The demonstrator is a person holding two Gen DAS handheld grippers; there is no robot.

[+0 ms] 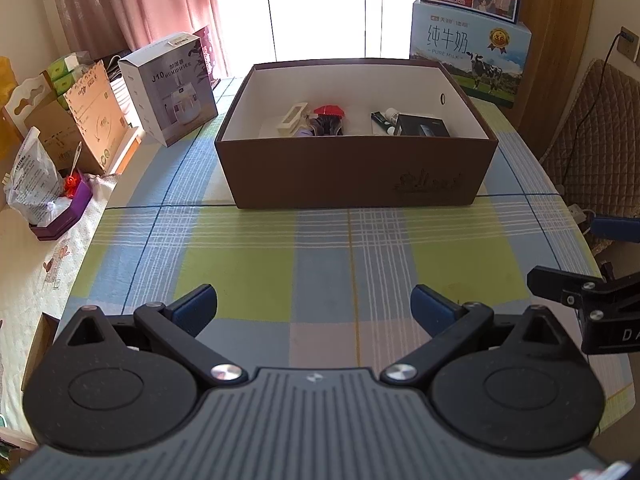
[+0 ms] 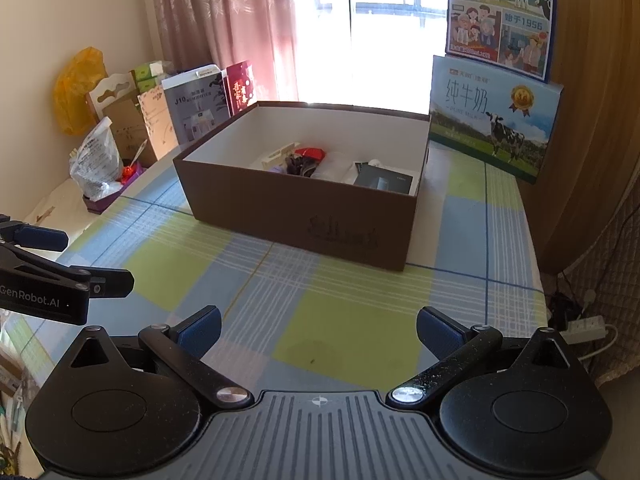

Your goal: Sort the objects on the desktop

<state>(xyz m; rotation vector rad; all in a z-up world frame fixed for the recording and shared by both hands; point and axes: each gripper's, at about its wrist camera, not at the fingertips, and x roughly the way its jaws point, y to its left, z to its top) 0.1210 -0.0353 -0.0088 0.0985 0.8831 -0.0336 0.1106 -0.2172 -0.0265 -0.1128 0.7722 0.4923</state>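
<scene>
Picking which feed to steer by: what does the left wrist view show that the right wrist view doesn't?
Only the left wrist view shows the wall socket with its cable and the round hole in the box's right wall. Only the right wrist view shows the power strip on the floor and the orange plastic bag. Both show the open brown box holding small items, the humidifier carton, the milk carton, and the plaid tablecloth. Both tongs, left and right, are open and empty.

"J10 HUMIDIFIER" on the grey box [image 1: 170, 88]; "PURE MILK" on the milk carton [image 1: 470, 60]; "GenRobot.AI" on the left hand-held gripper [image 2: 38, 300]; "1956" on the poster box [image 2: 502, 16].
</scene>
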